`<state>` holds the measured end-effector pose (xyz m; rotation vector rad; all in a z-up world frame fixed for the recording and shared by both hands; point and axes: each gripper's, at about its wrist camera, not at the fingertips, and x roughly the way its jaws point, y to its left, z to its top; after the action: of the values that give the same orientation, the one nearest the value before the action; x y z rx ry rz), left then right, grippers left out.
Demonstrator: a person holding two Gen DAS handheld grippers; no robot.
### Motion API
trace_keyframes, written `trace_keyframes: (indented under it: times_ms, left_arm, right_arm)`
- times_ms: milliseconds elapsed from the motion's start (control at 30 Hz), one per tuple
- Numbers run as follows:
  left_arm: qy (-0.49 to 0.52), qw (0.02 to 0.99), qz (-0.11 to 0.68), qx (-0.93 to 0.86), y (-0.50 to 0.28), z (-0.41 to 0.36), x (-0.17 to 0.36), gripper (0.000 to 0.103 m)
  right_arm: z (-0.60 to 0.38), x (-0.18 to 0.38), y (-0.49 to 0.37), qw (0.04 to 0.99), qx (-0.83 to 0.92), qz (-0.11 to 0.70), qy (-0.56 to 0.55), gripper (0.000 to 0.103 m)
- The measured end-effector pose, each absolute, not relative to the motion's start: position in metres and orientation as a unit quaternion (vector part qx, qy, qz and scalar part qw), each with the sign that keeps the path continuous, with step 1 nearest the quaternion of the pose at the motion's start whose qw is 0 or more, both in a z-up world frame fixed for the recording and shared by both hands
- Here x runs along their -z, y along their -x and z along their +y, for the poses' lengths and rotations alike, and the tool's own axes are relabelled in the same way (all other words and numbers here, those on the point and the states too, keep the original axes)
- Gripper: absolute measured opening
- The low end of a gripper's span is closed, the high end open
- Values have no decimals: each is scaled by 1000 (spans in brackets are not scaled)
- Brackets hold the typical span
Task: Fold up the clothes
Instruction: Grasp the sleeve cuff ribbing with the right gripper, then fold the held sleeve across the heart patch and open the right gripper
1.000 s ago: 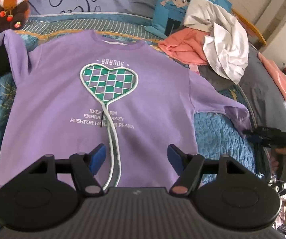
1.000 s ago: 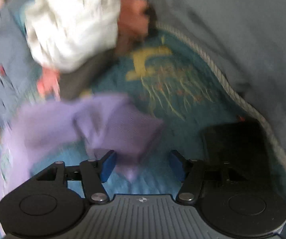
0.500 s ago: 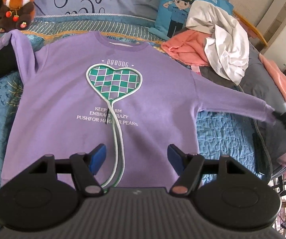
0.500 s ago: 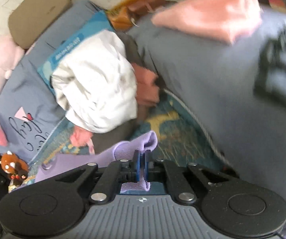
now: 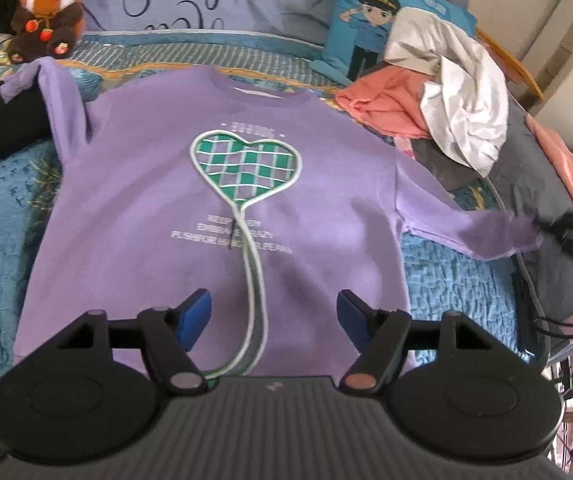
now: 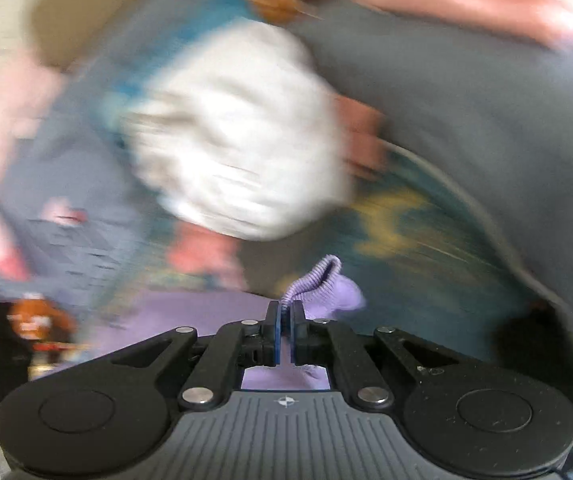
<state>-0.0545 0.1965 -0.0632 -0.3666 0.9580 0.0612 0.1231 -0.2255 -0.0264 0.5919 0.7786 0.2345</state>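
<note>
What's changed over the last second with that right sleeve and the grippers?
The right gripper, open a second ago, closed on the sleeve cuff and pulled the crumpled sleeve out sideways; it's now lifting slightly. The left gripper stayed open above the hem, and the purple sweatshirt body stayed flat.

Black tongs (image 5: 273,314), blue pads (image 5: 194,314), ribbed grey base, silver screws

Soft matt purple sweatshirt (image 5: 158,216) with ribbed knit cuff (image 6: 318,280); quilted, puckered blue bedspread (image 5: 446,280).
</note>
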Motion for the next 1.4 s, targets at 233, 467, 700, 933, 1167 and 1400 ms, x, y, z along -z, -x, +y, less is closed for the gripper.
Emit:
trace_keyframes:
  times_ms: [233, 467, 700, 933, 1167, 1400]
  left_arm:
    - [192, 871, 452, -33, 59, 210, 69, 73]
    - [221, 871, 434, -69, 70, 248, 76, 73]
    - [280, 863, 404, -117, 79, 298, 88, 74]
    - [306, 849, 410, -128, 85, 319, 106, 74]
    - [292, 850, 417, -134, 80, 311, 108, 74]
    - [291, 851, 415, -140, 81, 314, 108, 74]
  right_arm:
    - [-62, -64, -171, 841, -328, 330, -276, 5]
    - [122, -21, -195, 803, -405, 395, -187, 5]
    - [213, 52, -189, 789, -394, 455, -122, 5]
    - [270, 111, -186, 790, -368, 487, -59, 3]
    - [280, 103, -173, 783, -411, 460, -76, 8]
    - [125, 64, -184, 875, -276, 387, -87, 17]
